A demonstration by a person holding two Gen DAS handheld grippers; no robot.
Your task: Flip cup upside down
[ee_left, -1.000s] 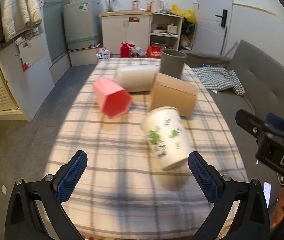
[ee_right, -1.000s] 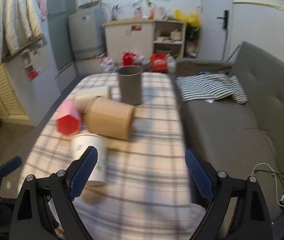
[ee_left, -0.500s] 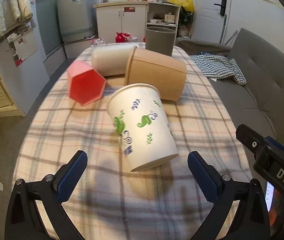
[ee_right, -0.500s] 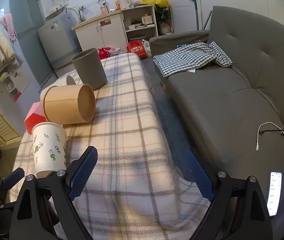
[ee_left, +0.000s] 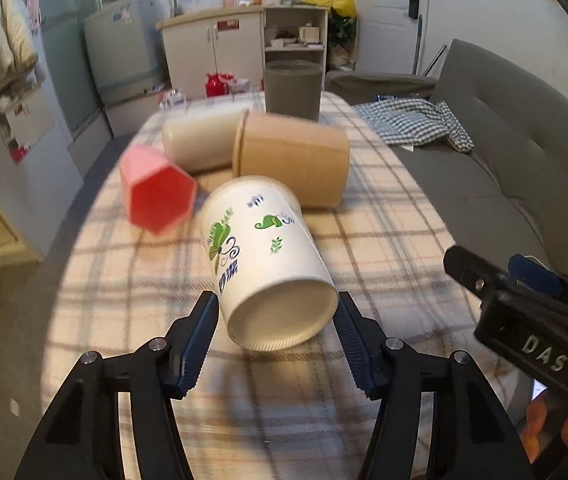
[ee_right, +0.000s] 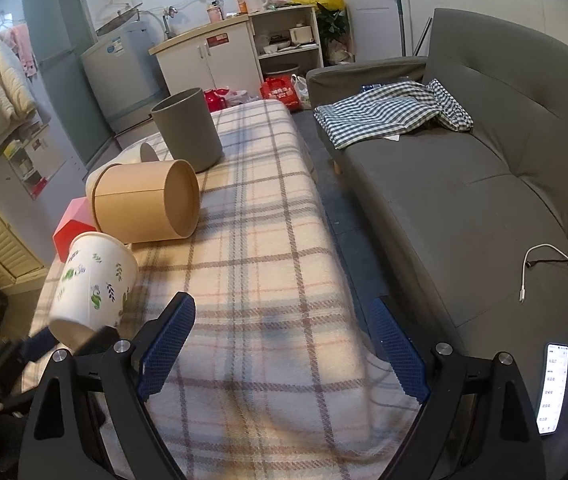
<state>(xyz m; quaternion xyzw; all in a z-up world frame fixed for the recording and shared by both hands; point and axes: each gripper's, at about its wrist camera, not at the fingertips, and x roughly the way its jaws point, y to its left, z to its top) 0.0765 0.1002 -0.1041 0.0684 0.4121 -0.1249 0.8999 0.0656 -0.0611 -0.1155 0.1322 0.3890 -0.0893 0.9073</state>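
A white paper cup with green leaf prints [ee_left: 262, 256] lies on its side on the plaid tablecloth [ee_left: 383, 232], its base toward me. My left gripper [ee_left: 278, 334] has its blue pads on both sides of the cup's base, touching or nearly touching it. The same cup shows in the right wrist view [ee_right: 92, 288] at the left, with the left gripper [ee_right: 44, 342] at its base. My right gripper [ee_right: 284, 344] is open and empty above the table's near right part; its body shows in the left wrist view [ee_left: 523, 320].
A brown paper tub [ee_left: 291, 160], a cream cup [ee_left: 200, 142] and a pink hexagonal cup [ee_left: 156, 196] lie on their sides behind the white cup. A grey cup [ee_left: 291, 90] stands upright at the far end. A grey sofa [ee_right: 483, 184] runs along the right, holding a phone [ee_right: 553, 388].
My left gripper moved forward and closed in around the white cup's base. My right gripper shifted slightly and stayed open.
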